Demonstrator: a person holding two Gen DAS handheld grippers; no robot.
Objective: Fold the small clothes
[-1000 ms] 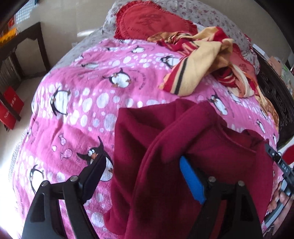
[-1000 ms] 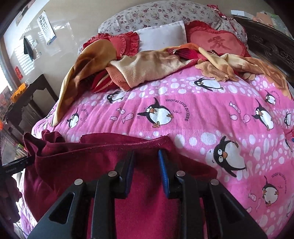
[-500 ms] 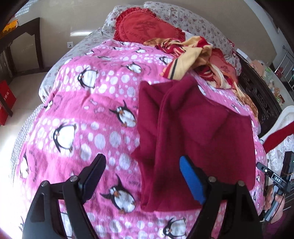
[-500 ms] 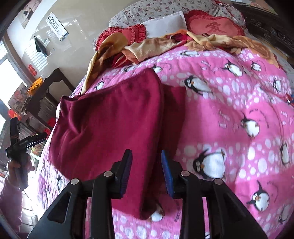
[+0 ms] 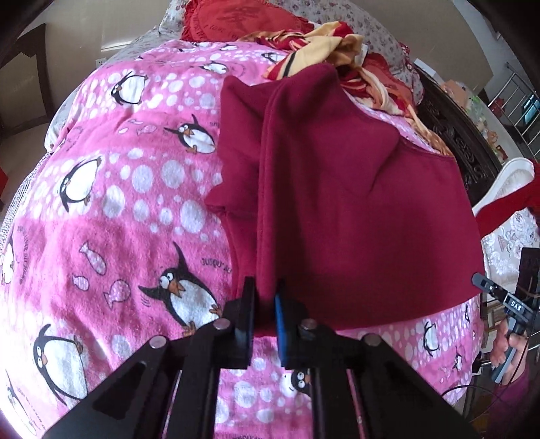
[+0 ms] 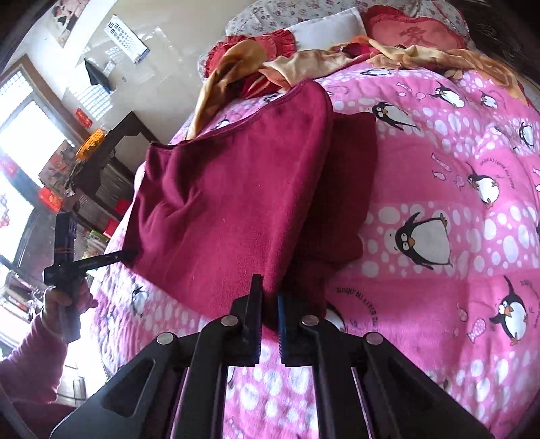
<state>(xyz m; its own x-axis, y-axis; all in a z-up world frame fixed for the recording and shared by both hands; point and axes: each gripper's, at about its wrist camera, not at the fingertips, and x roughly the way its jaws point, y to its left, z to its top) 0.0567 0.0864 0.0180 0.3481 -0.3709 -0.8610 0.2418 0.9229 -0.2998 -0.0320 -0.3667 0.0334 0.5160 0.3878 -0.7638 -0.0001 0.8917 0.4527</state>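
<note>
A dark red fleece garment lies partly folded on the pink penguin blanket. My left gripper is shut on the garment's near folded edge. In the right wrist view the same garment is stretched between both grippers, and my right gripper is shut on its near corner. The other gripper shows at the far corner in each view: the right gripper in the left wrist view, the left gripper in the right wrist view. A lower layer of the garment rests on the blanket.
A heap of striped red and yellow clothes and red cushions lie at the head of the bed. A dark wooden bed frame runs along one side. A dark wooden cabinet stands beside the bed.
Both grippers were off the cloth, the left wide open, the right's jaws slightly apart; now each has closed on a near edge of the dark red garment, which is lifted and stretched between them.
</note>
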